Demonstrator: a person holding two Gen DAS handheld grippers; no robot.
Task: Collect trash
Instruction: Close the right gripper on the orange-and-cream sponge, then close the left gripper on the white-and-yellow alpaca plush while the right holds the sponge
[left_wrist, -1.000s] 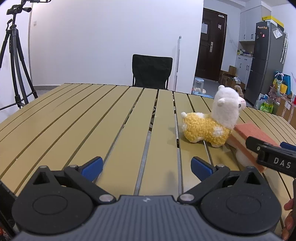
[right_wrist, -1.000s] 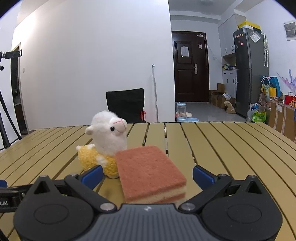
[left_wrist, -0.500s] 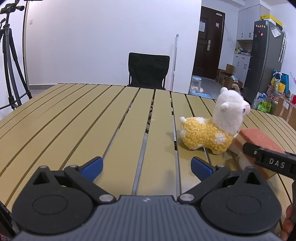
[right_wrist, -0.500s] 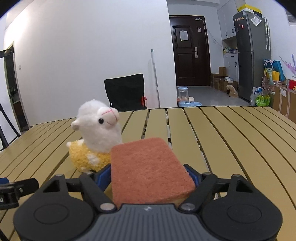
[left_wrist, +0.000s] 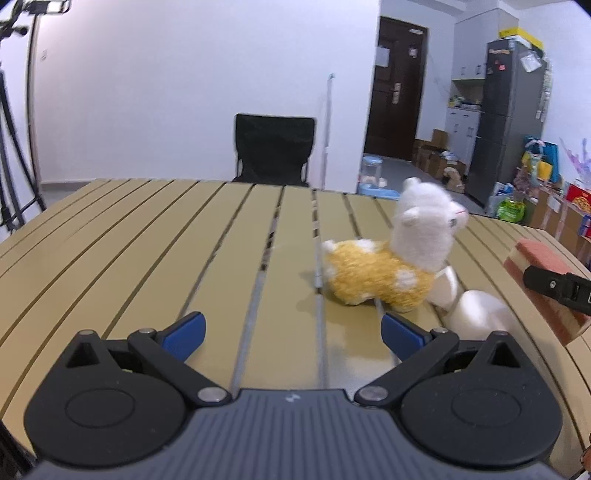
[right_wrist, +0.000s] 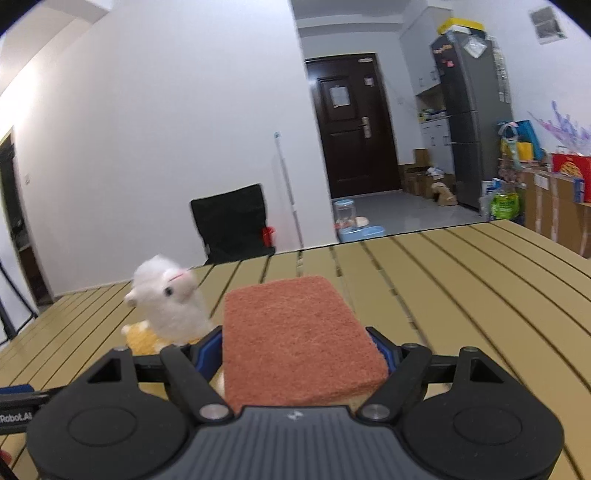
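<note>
- White-walled room, dark door (right_wrist: 354, 125), fridge (right_wrist: 471, 110), black chair (left_wrist: 275, 149) behind a slatted tan counter (left_wrist: 147, 251).
- Right gripper (right_wrist: 299, 350): jaws have just been closing and now clamp a sponge (right_wrist: 299, 339) by its sides, rust scrub face up, pale foam underneath.
- Sponge is lifted off the counter; in the left view it hangs at the right edge (left_wrist: 543, 273).
- Left gripper (left_wrist: 291, 330): jaws wide apart, nothing between them, low over the counter.
- Alpaca toy (left_wrist: 391, 262), yellow body and white head, stands on the counter just left of the sponge.
- White crumpled piece (left_wrist: 476, 314) lies on the counter beside the toy, near the left gripper's right finger; cannot tell what it is.
</note>
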